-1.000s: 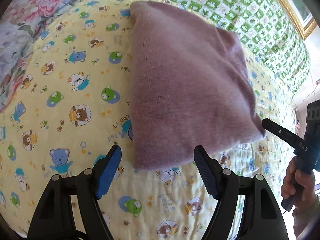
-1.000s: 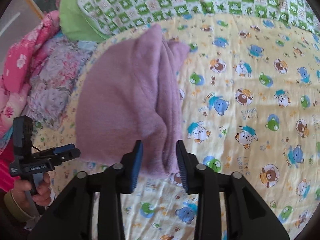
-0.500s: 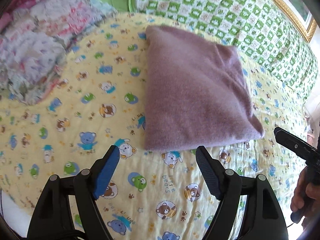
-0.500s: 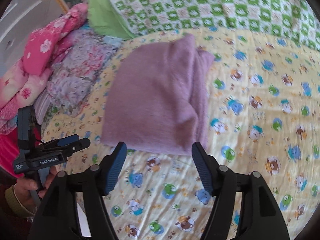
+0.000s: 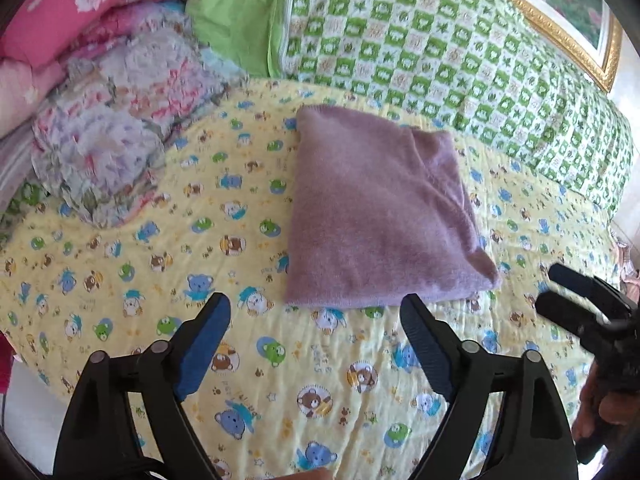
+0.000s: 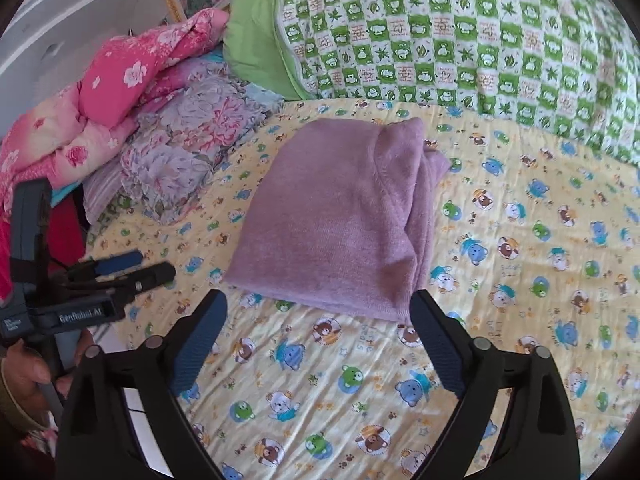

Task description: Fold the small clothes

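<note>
A folded mauve knit garment (image 5: pixel 376 216) lies flat on the yellow bear-print bedspread (image 5: pixel 280 360). It also shows in the right wrist view (image 6: pixel 340 220), with its stacked folded edges on the right side. My left gripper (image 5: pixel 316 320) is open and empty, held above the bedspread just short of the garment's near edge. My right gripper (image 6: pixel 318 320) is open and empty, also just short of the near edge. Each gripper shows in the other's view, the right (image 5: pixel 580 300) and the left (image 6: pixel 132 268), both apart from the garment.
A green checked quilt (image 5: pixel 440 52) and a green pillow (image 5: pixel 236 12) lie behind the garment. Floral pink and lilac bedding (image 6: pixel 132 120) is piled at the left. A gold picture frame (image 5: pixel 560 32) is at the back right.
The right gripper opened and let go of the garment's edge. Both grippers pulled back from the garment, which now lies farther away and fully on the bedspread.
</note>
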A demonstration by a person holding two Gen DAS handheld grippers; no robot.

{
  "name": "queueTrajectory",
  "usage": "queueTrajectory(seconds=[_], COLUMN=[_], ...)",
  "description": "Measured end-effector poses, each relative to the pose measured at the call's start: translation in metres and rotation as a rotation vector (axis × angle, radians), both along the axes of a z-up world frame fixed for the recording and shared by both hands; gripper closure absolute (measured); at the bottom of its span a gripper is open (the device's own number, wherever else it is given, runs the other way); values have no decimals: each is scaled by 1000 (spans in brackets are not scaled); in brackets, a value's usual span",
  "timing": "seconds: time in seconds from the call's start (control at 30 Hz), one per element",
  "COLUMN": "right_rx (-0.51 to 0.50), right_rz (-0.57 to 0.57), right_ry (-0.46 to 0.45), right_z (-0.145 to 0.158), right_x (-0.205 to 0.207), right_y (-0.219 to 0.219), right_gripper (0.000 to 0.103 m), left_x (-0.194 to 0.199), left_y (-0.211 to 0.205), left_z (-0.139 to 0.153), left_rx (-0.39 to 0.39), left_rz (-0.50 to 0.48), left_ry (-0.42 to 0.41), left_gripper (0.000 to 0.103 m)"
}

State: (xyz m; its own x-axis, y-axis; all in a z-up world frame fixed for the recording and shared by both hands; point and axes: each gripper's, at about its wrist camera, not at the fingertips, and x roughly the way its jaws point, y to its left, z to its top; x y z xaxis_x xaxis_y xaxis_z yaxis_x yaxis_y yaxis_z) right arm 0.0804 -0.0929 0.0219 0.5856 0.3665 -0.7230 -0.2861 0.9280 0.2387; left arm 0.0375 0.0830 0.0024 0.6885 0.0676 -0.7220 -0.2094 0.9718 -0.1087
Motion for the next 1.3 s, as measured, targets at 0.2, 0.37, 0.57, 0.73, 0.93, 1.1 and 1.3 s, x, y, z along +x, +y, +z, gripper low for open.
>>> queueTrajectory(seconds=[0.2, 0.37, 0.57, 0.73, 0.93, 1.1, 1.3], right_rx=[-47, -43, -64, -75, -82, -85, -83], right_rz=[7, -30, -36, -38, -39, -48, -53], right_ry=[26, 32, 37, 44, 49, 54, 62], right_z=[-18, -20, -23, -26, -27, -29, -32], right_x=[-5, -4, 1, 7, 12, 16, 22], right_y=[9, 11, 19, 25, 29, 29, 30], right_gripper=[7, 7, 5, 4, 4, 4, 4], left_x=[6, 11, 16, 19, 23, 26, 30], left_y=[0, 6, 11, 14, 14, 12, 12], left_z=[-13, -16, -27, -35, -40, -40, -41], left_rx=[2, 44, 96, 121, 151, 173, 180], left_rz=[-18, -30, -32, -31, -36, -41, -51], left_ry=[17, 10, 30, 48, 70, 74, 78], left_gripper=[13, 13, 13, 13, 13, 13, 12])
